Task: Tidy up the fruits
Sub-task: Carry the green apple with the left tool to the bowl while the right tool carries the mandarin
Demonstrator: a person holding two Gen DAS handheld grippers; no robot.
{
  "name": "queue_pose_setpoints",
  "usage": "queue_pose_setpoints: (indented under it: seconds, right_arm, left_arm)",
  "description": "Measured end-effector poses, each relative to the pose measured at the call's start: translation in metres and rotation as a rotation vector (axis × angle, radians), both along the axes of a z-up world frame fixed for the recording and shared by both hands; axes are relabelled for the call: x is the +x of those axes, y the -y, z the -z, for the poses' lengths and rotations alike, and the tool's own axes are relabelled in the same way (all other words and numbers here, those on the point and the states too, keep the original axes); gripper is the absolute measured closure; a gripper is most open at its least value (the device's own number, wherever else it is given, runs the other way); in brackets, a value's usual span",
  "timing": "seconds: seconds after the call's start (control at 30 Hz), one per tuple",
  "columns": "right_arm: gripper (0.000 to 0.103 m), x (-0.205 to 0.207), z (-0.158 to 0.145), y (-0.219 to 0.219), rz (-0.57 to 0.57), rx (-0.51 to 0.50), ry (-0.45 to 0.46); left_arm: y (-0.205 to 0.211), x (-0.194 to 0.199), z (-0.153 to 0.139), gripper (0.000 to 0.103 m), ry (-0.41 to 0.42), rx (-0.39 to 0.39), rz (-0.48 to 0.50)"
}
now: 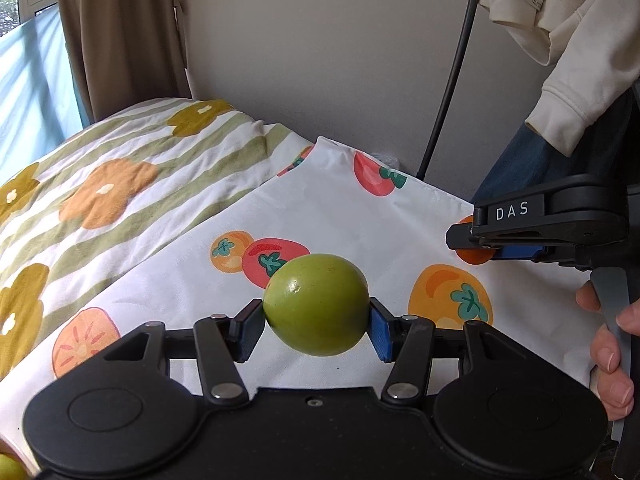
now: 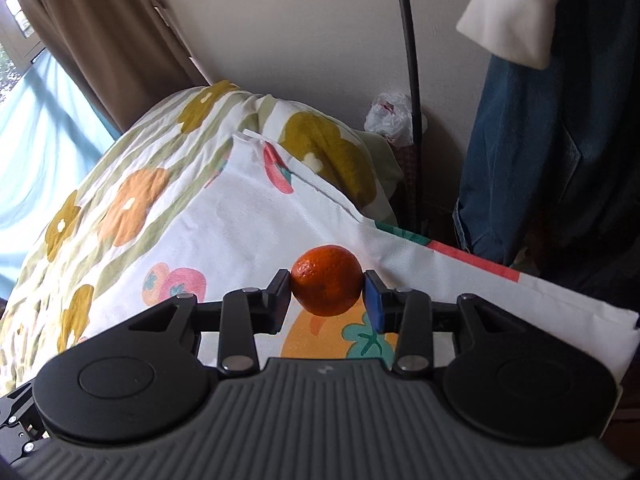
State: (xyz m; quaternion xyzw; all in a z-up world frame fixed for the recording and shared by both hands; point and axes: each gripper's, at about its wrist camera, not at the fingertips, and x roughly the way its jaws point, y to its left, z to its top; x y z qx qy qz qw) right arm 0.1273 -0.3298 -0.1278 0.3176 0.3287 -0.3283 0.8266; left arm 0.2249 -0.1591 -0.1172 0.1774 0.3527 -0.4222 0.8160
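My left gripper [image 1: 316,322] is shut on a round green fruit [image 1: 316,304], held just above the white fruit-print cloth [image 1: 360,216]. In the right wrist view my right gripper [image 2: 326,294] is shut on a small orange mandarin [image 2: 326,280], both pads pressed against its sides, a little above the same cloth [image 2: 240,216]. The left wrist view shows the right gripper [image 1: 472,246] from the side at the right edge, with the mandarin [image 1: 474,257] peeking out under it and a person's hand [image 1: 608,344] on its handle. Another green fruit [image 1: 8,468] shows at the bottom left corner.
A flower-print duvet [image 1: 100,184] lies behind and left of the cloth. A black pole [image 2: 412,80] stands by the wall with a white plastic bag [image 2: 390,118] at its foot. Jeans [image 2: 540,160] and a cream sweatshirt [image 1: 576,52] hang at the right. Brown curtain [image 1: 120,32] at left.
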Motion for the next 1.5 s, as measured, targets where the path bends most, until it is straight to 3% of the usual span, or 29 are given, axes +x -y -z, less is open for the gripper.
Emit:
queue_pose_setpoints:
  seconds: [0.2,0.6,1.0,1.23,1.5]
  right_arm:
    - [0.049,-0.012,-0.02,-0.013,-0.15,-0.02,0.036]
    - [0.049,-0.033,-0.058,-0.056,-0.449,-0.081,0.093]
    - [0.049,-0.009,-0.084,-0.126,-0.717,-0.091,0.146]
    - [0.049,0.014,-0.08,-0.176,-0.814,-0.09,0.14]
    - [0.049,0.048,-0.056,-0.231,-0.897,-0.086,0.091]
  left_arm:
    - [-0.013,-0.027,-0.023,0.045,0.035,-0.014,-0.095]
    - [-0.064,-0.092,-0.062,0.045,0.118,-0.052,-0.381]
    - [-0.145,-0.119,-0.085,0.045,0.161,-0.047,-0.683]
    - [-0.196,-0.105,-0.078,0.045,0.172,-0.022,-0.789]
    - [-0.239,-0.079,-0.046,0.045,0.164,0.035,-0.827]
